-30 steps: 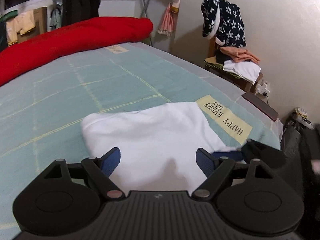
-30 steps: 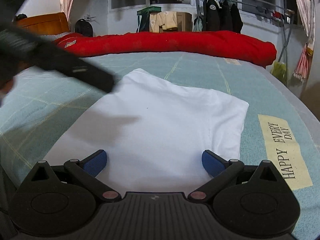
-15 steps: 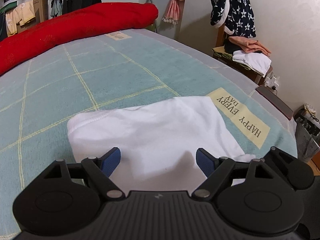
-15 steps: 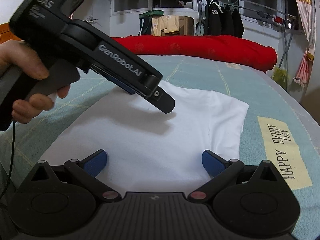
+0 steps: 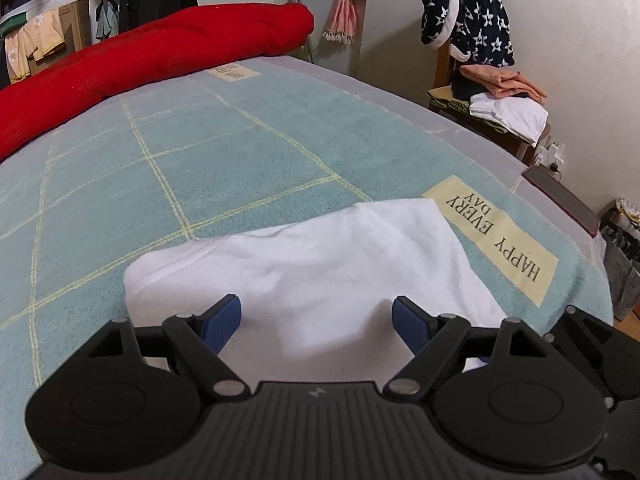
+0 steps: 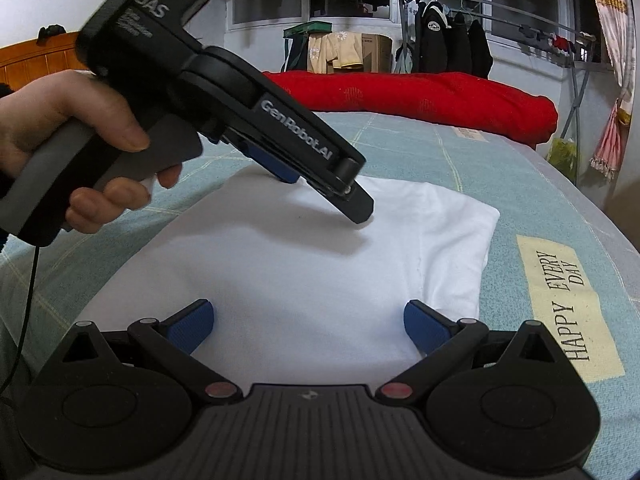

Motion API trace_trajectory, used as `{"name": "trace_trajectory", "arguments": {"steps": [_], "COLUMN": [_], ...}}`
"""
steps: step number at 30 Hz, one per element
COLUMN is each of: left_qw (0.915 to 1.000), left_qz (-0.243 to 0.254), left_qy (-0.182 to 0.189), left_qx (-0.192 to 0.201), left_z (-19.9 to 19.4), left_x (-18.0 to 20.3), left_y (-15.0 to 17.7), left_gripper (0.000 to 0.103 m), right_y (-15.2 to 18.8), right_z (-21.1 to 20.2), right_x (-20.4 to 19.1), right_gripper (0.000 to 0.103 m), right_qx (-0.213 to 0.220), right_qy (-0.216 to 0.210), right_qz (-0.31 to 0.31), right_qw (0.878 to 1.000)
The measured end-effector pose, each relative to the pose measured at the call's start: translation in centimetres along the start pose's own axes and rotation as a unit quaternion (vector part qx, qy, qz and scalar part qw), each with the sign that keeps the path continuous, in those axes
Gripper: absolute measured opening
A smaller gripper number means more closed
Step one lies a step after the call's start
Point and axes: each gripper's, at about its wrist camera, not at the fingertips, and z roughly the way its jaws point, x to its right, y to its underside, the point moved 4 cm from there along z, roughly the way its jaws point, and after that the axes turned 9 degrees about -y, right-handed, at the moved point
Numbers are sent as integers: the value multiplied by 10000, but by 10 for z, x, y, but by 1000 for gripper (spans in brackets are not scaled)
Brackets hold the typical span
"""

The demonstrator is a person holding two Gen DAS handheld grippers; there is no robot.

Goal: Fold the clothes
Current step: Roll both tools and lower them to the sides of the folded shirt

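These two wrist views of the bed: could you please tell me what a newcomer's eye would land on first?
First, the white shirt lying partly folded on the pale green blanket, near the "HAPPY EVERY DAY" patch. Next, the left gripper, held in a hand, hovering over the shirt with its jaws open. Behind, a long red quilt lies across the far end of the bed.

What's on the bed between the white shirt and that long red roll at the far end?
Nothing: only bare teal blanket with pale yellow grid lines runs from the white shirt to the red roll. The right wrist view shows it best.
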Motion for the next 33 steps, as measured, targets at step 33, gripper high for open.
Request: {"name": "trace_trajectory", "arguments": {"steps": [33], "left_qw": [9968], "left_qz": [-717], "left_qy": [277], "left_qx": [235], "left_z": [-64], "left_x": [-15], "left_y": [37], "left_gripper": [87], "right_y": [-10], "right_z": [-17], "right_x": [-10], "right_gripper": [103], "right_qx": [-122], "right_qy": [75], "right_qz": [36], "right_qw": [9999]}}
